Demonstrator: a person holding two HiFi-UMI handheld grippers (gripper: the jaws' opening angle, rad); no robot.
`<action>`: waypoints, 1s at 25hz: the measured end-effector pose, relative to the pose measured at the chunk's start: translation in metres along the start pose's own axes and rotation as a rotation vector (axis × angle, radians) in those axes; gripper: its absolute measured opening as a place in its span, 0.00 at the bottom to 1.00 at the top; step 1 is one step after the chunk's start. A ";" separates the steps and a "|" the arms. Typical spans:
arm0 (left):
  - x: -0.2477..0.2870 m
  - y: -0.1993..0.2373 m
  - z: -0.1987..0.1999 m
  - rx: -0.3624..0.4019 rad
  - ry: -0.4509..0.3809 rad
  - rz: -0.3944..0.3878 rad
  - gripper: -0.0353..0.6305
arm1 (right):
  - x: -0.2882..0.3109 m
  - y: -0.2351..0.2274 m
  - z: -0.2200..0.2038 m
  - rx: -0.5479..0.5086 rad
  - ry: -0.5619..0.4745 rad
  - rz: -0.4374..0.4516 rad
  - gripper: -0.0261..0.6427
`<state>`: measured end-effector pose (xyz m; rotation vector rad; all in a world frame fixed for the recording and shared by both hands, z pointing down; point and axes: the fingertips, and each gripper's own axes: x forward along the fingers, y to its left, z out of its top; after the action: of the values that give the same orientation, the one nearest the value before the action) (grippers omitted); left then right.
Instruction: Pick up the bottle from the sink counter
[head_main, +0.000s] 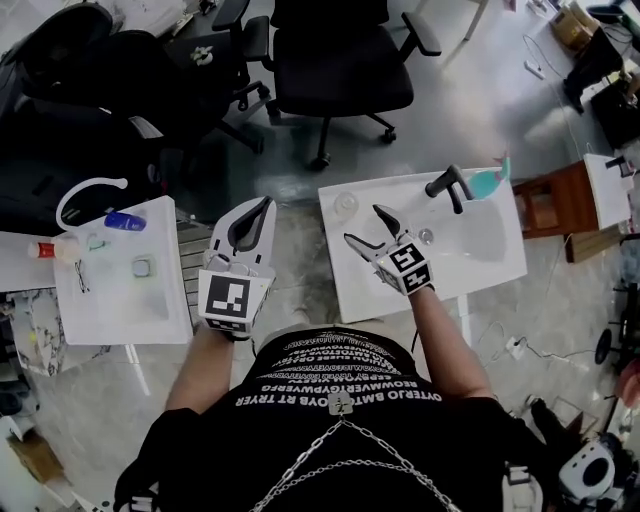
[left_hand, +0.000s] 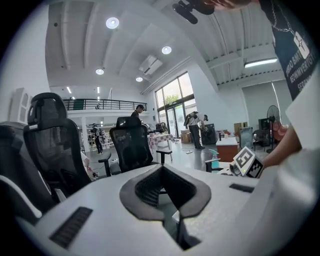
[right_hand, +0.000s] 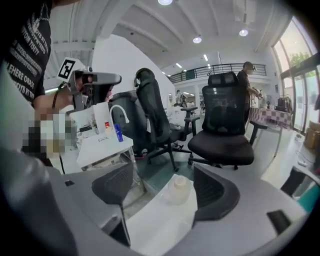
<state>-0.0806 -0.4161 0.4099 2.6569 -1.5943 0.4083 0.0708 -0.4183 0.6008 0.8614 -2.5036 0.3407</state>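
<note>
A small translucent bottle stands near the far left corner of the white sink counter. My right gripper hovers open over the counter just short of it. In the right gripper view the bottle sits upright between and beyond the two dark pads, clear of both. My left gripper hangs over the floor gap to the left of the counter. Its jaws meet at the tips and hold nothing, and the left gripper view shows the left gripper pointing at office chairs.
A black faucet and a teal item stand at the counter's back beside the basin. A second white counter at left carries a blue bottle and a white faucet. Black office chairs stand beyond.
</note>
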 end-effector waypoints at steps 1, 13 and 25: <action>0.007 -0.003 -0.002 0.000 0.007 0.000 0.06 | 0.008 -0.004 -0.010 0.000 0.021 0.016 0.57; 0.060 -0.020 -0.030 0.020 0.080 0.011 0.06 | 0.097 -0.043 -0.096 -0.031 0.201 0.129 0.57; 0.055 -0.006 -0.063 -0.020 0.182 0.094 0.06 | 0.154 -0.053 -0.125 -0.052 0.238 0.091 0.57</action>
<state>-0.0643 -0.4514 0.4838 2.4558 -1.6613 0.6136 0.0413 -0.4918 0.7905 0.6470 -2.3240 0.3826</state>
